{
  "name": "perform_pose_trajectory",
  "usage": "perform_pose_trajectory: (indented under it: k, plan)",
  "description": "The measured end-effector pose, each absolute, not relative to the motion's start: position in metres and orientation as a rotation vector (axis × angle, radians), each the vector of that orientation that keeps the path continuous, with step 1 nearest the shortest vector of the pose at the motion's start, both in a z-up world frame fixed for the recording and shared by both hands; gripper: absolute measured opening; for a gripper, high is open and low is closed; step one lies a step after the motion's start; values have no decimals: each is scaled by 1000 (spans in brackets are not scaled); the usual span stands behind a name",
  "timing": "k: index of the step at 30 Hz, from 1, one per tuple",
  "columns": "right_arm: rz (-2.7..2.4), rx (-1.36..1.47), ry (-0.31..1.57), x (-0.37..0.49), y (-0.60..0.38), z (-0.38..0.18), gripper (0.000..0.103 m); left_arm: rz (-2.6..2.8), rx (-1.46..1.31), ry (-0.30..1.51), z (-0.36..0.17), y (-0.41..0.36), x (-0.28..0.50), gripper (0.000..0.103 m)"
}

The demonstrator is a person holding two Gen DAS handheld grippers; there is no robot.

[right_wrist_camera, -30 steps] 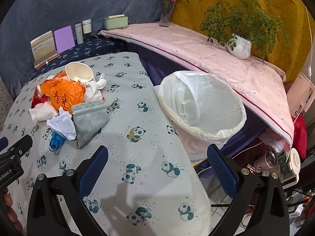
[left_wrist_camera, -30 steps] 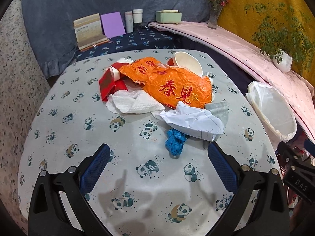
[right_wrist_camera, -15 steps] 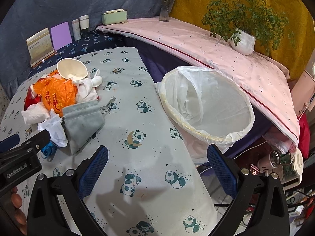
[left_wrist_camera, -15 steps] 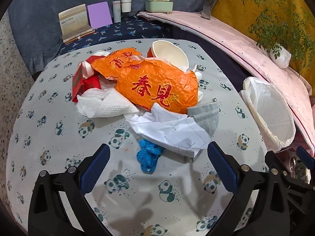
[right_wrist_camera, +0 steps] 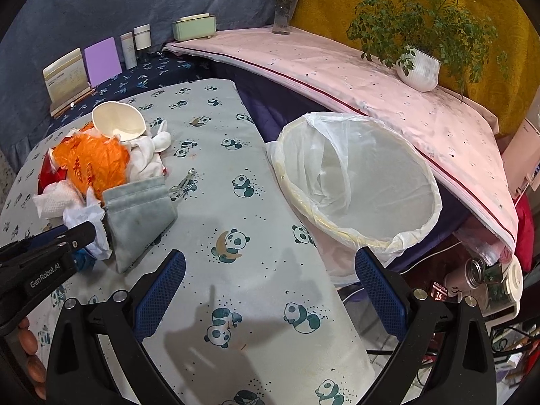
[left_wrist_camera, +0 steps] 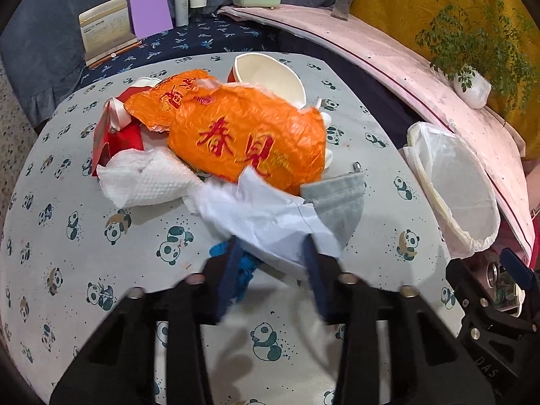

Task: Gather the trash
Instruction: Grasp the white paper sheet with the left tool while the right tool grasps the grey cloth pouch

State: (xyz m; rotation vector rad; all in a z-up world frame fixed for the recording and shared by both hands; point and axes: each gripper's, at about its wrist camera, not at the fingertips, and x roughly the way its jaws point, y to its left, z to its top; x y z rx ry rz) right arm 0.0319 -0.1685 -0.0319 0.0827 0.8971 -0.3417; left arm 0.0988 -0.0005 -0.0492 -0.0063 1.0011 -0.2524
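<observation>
Bin still empty, trash all on tabletop. Left tongs closing round white paper; right tongs open, empty.

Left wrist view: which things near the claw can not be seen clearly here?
- Left claw: jaws closing and motion-blurred; contact with the crumpled white paper sheet unclear.
- Small blue crumpled wrapper: mostly hidden behind the claw finger and paper.
- Grey fabric drawstring pouch: partly under the paper.
</observation>
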Motion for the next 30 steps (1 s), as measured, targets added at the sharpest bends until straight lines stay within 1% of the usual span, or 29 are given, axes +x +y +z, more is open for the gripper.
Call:
perform_pose_trajectory:
  k: [1, 3, 6, 12, 25, 30]
  plan:
    - [-340, 82, 897, 33, -167, -32, 96, -253, -4, 1007, -50, 1, 99, 23]
    - [-334, 79, 897, 33, -164, -31, 96, -257, -2, 1003, -49, 3, 98, 16]
    - [-326, 72, 896, 34, -159, -30, 96, -256, 7, 988, -46, 7, 94, 10]
    - [-310, 62, 888, 33, -147, -26, 96, -255, 4, 960, -37, 18, 87, 2]
    - [-237, 26, 869, 38, -108, -16, 96, -230, -49, 894, -13, 64, 67, 1]
    - [-198, 12, 857, 46, -89, -19, 96, -192, -72, 891, -12, 83, 68, 1]
